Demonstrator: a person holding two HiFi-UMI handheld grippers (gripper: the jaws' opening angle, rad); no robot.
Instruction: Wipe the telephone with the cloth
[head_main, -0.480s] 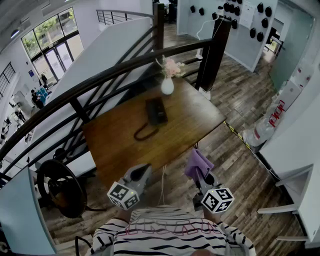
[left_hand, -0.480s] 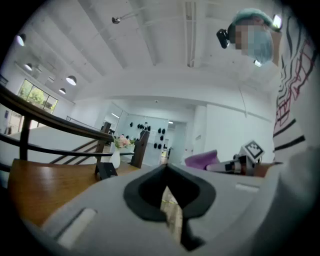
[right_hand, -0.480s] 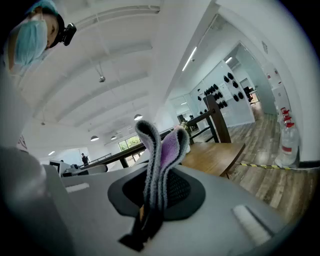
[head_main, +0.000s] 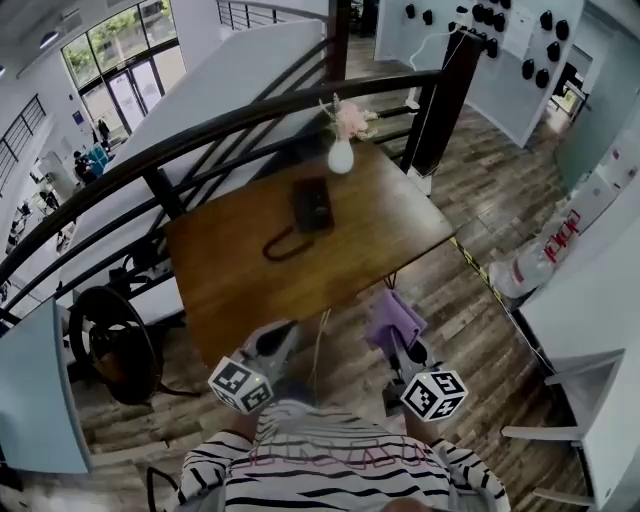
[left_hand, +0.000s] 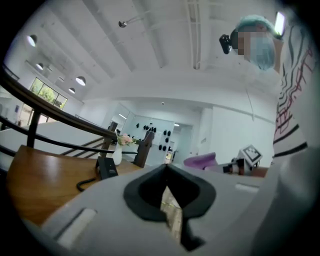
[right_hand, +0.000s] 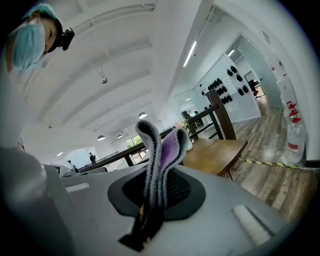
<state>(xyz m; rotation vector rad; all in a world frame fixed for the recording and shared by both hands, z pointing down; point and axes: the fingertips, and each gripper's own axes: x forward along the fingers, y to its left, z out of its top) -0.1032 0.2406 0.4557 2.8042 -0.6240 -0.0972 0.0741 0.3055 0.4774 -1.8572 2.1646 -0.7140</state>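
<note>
**Ann:** Head view first. What do we hold on the left?

**Ben:** We hold the left gripper (head_main: 284, 334) low, near the front edge of the brown table (head_main: 230, 290). It does not touch the table. In the left gripper view its jaws are pressed together at the tips, and nothing is between them.

**Ann:** Where is the telephone?

**Ben:** The black telephone (head_main: 312, 206) lies flat on the table, toward the far side. It is well apart from both grippers. Its cord (head_main: 283, 246) makes a loop on the wood on our side of it.

**Ann:** What is past it?

**Ben:** A white vase (head_main: 341, 157) with pink flowers (head_main: 350, 118) stands at the far edge, near the telephone. A dark railing (head_main: 200, 130) runs behind the table.

**Ann:** And on the right?

**Ben:** We hold the right gripper (head_main: 400, 342) just off the near right corner of the table. In the right gripper view its jaws are squeezed tight on the cloth (right_hand: 161, 150). The cloth is folded and sticks up out of the jaws. It is grey outside and purple inside. It is over the wood floor (head_main: 470, 200), not over the table.

**Ann:** So the cloth is not on the telephone?

**Ben:** No. The cloth is near us, and the telephone is far across the table.

**Ann:** Anything more to the right?

**Ben:** A big clear bottle (head_main: 528, 268) sits on the floor.
</note>
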